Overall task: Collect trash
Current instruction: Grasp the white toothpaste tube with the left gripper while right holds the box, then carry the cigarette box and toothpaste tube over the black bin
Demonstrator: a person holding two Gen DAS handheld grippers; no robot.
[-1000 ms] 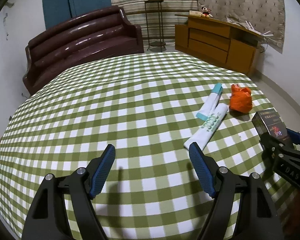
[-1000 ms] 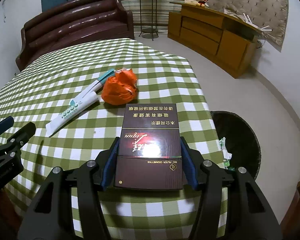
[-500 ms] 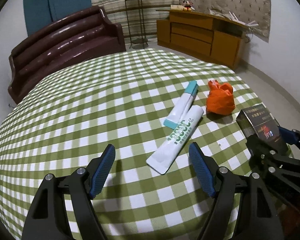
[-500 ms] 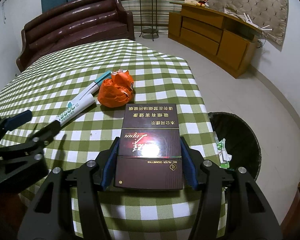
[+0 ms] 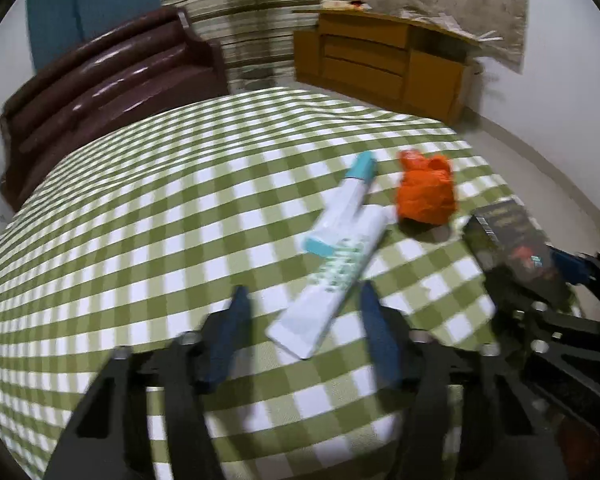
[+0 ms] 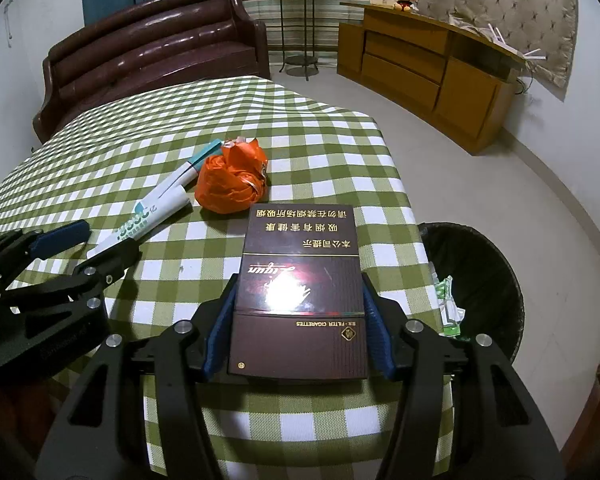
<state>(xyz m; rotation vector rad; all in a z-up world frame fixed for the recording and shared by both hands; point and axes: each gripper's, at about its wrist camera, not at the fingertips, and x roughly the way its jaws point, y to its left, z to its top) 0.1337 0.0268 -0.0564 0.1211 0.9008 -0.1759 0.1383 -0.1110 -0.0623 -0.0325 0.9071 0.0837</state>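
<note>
A white toothpaste tube [image 5: 340, 272] lies on the green checked tablecloth [image 5: 140, 220], beside a slimmer teal-capped tube [image 5: 350, 192] and a crumpled orange bag [image 5: 424, 192]. My left gripper [image 5: 304, 288] straddles the white tube's flat near end. Its jaws are closing, and a gap still shows on each side of the tube. From the right wrist view, the left gripper [image 6: 96, 240] sits at the tube [image 6: 152, 216]. My right gripper [image 6: 299, 280] is shut on a dark brown cigarette box [image 6: 300, 264], held just above the table's right edge.
A black lined trash bin [image 6: 500, 256] stands on the floor right of the table, with a green-white wrapper [image 6: 446, 304] inside. A dark red sofa [image 6: 152, 52] lies behind the table. A wooden cabinet [image 6: 420, 64] and a plant stand [image 6: 300, 20] are at the back.
My left gripper has swung right and forward to the white tube, and its jaws have narrowed around the tube's end. The right gripper and cigarette box have stayed put.
</note>
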